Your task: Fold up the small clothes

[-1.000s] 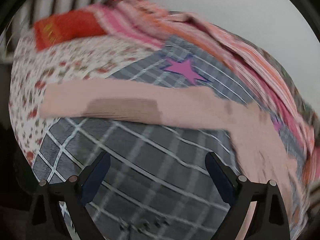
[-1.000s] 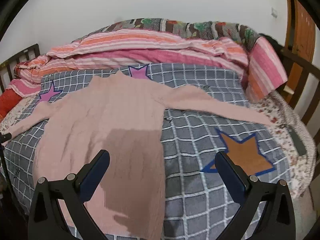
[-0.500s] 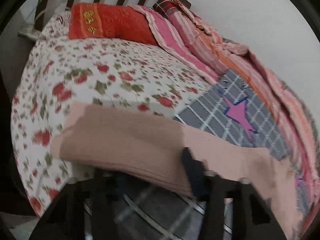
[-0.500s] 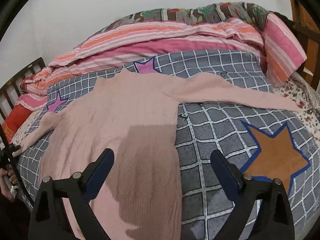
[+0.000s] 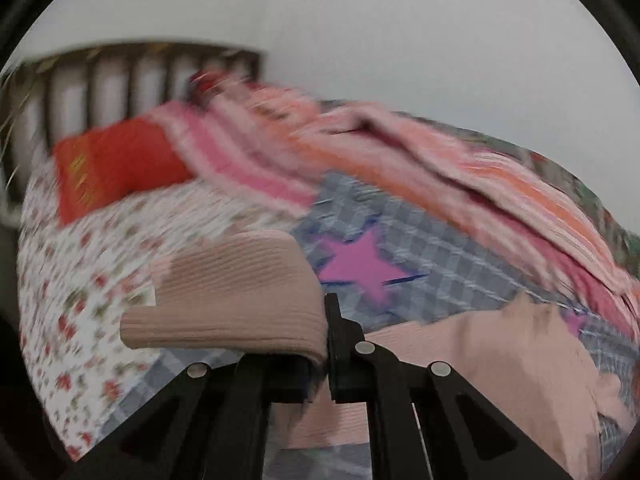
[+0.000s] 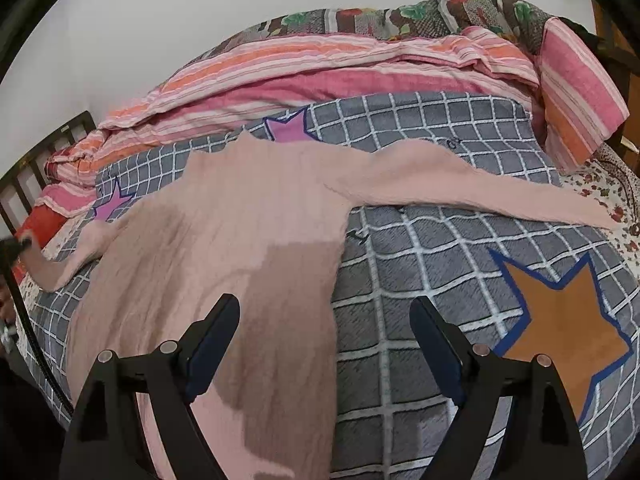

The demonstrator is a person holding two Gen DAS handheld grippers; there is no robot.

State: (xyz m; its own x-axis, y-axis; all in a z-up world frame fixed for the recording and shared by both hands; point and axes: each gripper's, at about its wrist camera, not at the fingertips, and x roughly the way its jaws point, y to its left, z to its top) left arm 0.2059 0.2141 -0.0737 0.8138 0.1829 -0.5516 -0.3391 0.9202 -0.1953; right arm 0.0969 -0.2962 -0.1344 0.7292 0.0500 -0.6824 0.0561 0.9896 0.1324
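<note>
A pink knit sweater (image 6: 248, 232) lies flat on a grey checked blanket (image 6: 420, 264), body toward me, one sleeve (image 6: 480, 196) stretched to the right. My left gripper (image 5: 320, 356) is shut on the cuff of the other sleeve (image 5: 232, 304) and holds it lifted off the bed; that gripper also shows at the far left of the right wrist view (image 6: 18, 246). My right gripper (image 6: 324, 336) is open and empty, hovering over the sweater's lower right edge.
A striped pink and orange quilt (image 6: 340, 68) is bunched along the wall side. A red pillow (image 5: 116, 164) lies by the slatted headboard (image 5: 120, 68). A floral sheet (image 5: 80, 272) covers the bed's left part. A wooden frame (image 6: 616, 40) stands at far right.
My left gripper has closed on the sleeve cuff and lifted it, swinging the view toward the wall. My right gripper has moved in lower over the sweater's hem area.
</note>
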